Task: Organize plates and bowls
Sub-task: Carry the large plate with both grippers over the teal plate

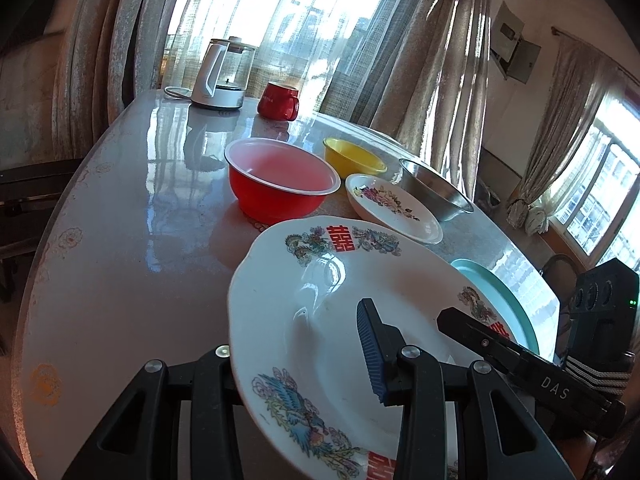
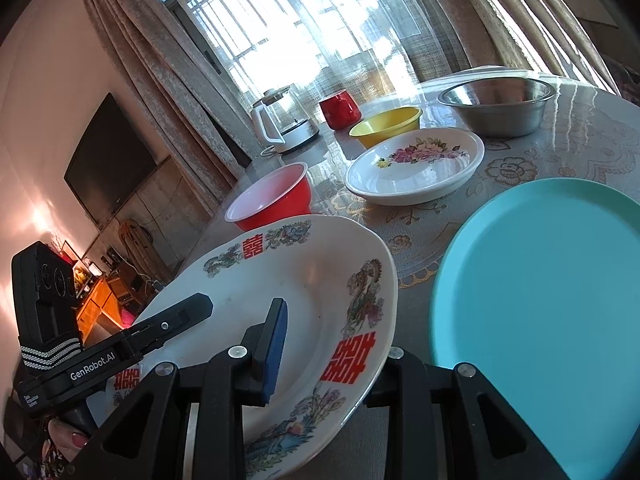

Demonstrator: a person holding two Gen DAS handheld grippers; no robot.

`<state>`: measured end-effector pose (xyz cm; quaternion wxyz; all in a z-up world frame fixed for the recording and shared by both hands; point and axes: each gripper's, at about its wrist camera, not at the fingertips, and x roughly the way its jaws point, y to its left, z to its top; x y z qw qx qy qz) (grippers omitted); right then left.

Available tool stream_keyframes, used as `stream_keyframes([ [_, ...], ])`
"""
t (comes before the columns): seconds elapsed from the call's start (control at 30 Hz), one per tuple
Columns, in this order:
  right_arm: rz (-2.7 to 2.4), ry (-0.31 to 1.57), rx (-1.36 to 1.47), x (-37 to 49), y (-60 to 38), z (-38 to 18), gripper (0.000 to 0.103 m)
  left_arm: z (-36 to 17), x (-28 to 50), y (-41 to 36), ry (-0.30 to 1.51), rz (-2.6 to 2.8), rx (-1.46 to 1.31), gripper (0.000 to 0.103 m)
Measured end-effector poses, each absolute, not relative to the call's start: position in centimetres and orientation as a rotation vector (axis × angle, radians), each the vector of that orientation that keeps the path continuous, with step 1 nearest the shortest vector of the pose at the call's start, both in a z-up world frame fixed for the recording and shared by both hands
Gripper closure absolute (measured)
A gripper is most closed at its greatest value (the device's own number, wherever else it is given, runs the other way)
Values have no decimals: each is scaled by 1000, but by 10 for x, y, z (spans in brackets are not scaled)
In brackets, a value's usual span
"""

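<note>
1. Big white plate [image 1: 320, 312] with dragon and phoenix prints and red characters: gripped from two sides, tilted, raised off the table [image 1: 132, 220].
2. Left gripper [image 1: 296, 332]: closed on big white plate's near rim, blue pad on the inner face, other finger hidden under the rim.
3. Right gripper [image 2: 336, 344]: clamped on the same plate's rim too, blue pad inside the dish, second finger behind the edge by the red character.
4. In the left wrist view, a right gripper finger lying over the plate's far-right rim; in the right wrist view, a left gripper finger over the left rim.
5. Teal plate [image 2: 540, 300]: flat on the table, just right of big white plate, partly covered by its rim in the left wrist view.
6. Red bowl [image 1: 280, 188]: upright, white inside, just beyond big white plate's far edge.
7. Small flowered plate [image 2: 416, 168]: flat, beyond both plates, right of red bowl.
8. Yellow bowl [image 2: 386, 124]: upright behind small flowered plate.
9. Steel bowl [image 2: 496, 106]: upright, right of yellow bowl, near the table edge.
10. Red mug [image 1: 278, 100] and glass kettle [image 1: 222, 76] on white base: side by side at the far end, by the curtains [image 1: 420, 60].
11. Dark TV [image 2: 112, 164] on the wall at left in the right wrist view.
12. Fingertip with painted nail [image 2: 68, 436] at lower left, below the left gripper.
</note>
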<state>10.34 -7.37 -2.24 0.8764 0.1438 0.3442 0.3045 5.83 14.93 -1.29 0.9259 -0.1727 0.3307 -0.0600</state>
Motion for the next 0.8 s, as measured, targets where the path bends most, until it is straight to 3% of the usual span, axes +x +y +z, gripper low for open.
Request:
stream_keyframes([
  [0.8,533,668,237,82,-110,-3,73,-3,59,87,674,-166,-239,63],
])
